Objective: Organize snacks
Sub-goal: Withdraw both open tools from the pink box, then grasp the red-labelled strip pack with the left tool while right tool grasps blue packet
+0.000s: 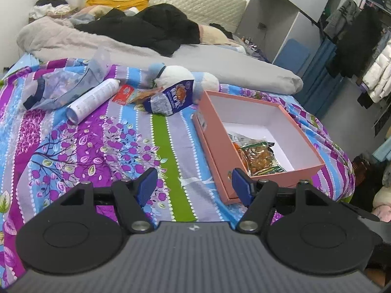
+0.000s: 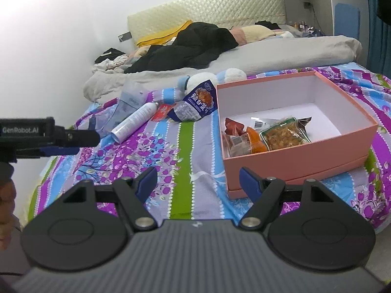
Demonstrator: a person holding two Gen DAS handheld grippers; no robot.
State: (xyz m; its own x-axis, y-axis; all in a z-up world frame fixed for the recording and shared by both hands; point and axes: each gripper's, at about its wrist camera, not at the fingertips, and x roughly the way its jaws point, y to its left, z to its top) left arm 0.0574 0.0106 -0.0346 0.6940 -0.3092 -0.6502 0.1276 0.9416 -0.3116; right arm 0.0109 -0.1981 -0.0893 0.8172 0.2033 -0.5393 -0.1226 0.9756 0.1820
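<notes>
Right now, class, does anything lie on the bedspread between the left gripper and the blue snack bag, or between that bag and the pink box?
Nothing visible does. Bare bedspread runs from the open left gripper to the blue snack bag. The spray can lies off to the bag's left. The pink box sits open-topped just right of the bag.

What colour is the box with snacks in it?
The box is pink outside, white inside; clearest in the right wrist view.

A home bedroom: ahead of the claw, a bed [image 1: 122, 134] with padded headboard [image 1: 195, 0]; clothes rack [image 1: 361, 48] to its right.
</notes>
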